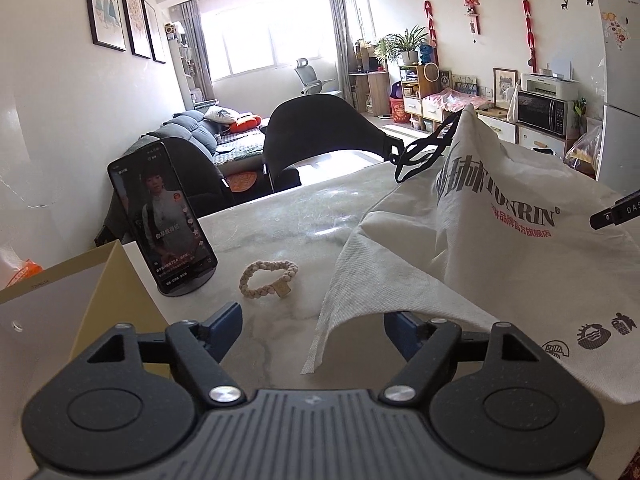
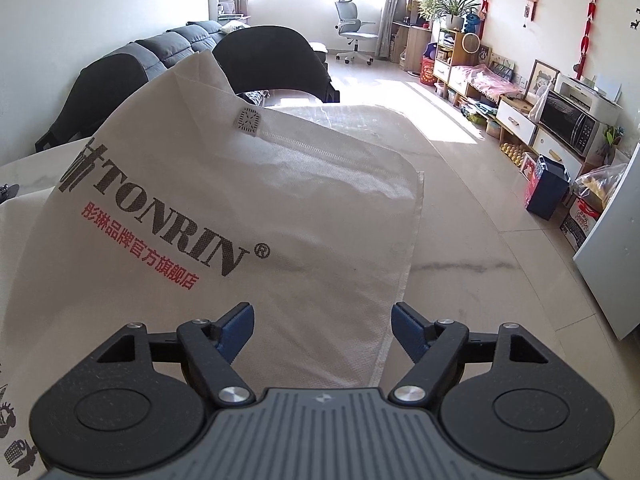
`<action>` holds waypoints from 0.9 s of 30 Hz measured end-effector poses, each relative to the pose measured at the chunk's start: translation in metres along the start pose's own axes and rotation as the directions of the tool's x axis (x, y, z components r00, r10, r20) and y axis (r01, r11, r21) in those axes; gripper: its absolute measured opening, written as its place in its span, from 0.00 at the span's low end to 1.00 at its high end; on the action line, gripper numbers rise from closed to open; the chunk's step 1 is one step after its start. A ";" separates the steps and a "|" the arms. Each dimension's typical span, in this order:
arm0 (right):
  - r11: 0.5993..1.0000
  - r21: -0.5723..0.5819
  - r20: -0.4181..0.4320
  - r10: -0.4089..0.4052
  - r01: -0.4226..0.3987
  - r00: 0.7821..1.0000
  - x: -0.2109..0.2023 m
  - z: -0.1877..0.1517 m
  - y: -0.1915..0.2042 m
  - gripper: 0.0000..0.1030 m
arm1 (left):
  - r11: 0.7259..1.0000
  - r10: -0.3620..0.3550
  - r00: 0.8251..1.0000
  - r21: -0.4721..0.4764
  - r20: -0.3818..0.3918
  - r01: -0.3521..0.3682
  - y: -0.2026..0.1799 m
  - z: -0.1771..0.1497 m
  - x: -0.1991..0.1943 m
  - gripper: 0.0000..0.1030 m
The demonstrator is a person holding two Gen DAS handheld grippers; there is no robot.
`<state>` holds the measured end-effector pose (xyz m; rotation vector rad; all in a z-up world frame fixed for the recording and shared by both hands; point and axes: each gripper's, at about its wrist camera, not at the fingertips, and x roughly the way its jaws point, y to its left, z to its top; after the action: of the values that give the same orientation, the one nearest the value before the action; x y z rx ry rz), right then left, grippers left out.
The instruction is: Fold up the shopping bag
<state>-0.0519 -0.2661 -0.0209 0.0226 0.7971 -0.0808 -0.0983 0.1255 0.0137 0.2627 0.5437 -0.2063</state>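
1. The left gripper (image 1: 313,330) is hovering with its blue-padded jaws spread wide, nothing pinched; a drooping corner of the white non-woven shopping bag printed TONRIN (image 1: 500,216) is hanging just in front of its right pad.
2. The right gripper (image 2: 322,330) is likewise standing spread and empty, the bag's (image 2: 224,216) near edge lying between and just beyond its pads.
3. The bag is lying humped on the pale marble table (image 1: 280,220), its black cord handles (image 1: 420,152) trailing past its far end.
4. Left of the bag, a braided beige ring (image 1: 269,280) is resting near a propped black phone (image 1: 162,216).
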 end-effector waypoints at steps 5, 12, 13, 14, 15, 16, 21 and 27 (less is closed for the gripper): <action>1.000 -0.002 -0.011 0.013 -0.013 1.000 0.002 -0.002 0.003 0.76 | 1.000 -0.020 1.000 0.011 0.019 0.020 -0.003 0.004 -0.005 0.78; 1.000 -0.002 -0.024 0.027 -0.027 0.999 0.007 -0.005 0.008 0.76 | 0.999 -0.018 0.999 0.032 0.032 0.017 -0.005 0.006 -0.015 0.79; 1.000 -0.003 -0.026 0.028 -0.028 0.999 0.008 -0.006 0.009 0.76 | 0.999 -0.013 0.999 0.032 0.031 0.012 -0.004 0.005 -0.015 0.79; 1.000 -0.004 -0.028 0.029 -0.029 0.999 0.008 -0.006 0.009 0.76 | 0.999 -0.010 0.999 0.031 0.032 0.009 -0.003 0.005 -0.017 0.79; 1.000 -0.006 -0.030 0.029 -0.030 0.999 0.009 -0.006 0.010 0.76 | 1.000 -0.009 0.999 0.029 0.035 0.008 -0.002 0.005 -0.018 0.79; 1.000 -0.006 -0.031 0.031 -0.031 0.999 0.010 -0.007 0.010 0.76 | 1.000 -0.008 0.999 0.028 0.038 0.007 -0.001 0.005 -0.020 0.79; 1.000 -0.008 -0.035 0.029 -0.029 0.999 0.011 -0.008 0.009 0.76 | 0.999 -0.029 0.998 0.022 0.063 0.028 0.003 0.009 -0.030 0.79; 1.000 -0.005 -0.048 0.029 -0.029 0.998 0.015 -0.009 0.011 0.76 | 0.997 -0.069 0.993 0.042 0.095 0.065 -0.005 0.023 -0.024 0.81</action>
<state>-0.0475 -0.2555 -0.0381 0.0309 0.8444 -0.0511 -0.1081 0.1165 0.0446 0.2707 0.4539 -0.2931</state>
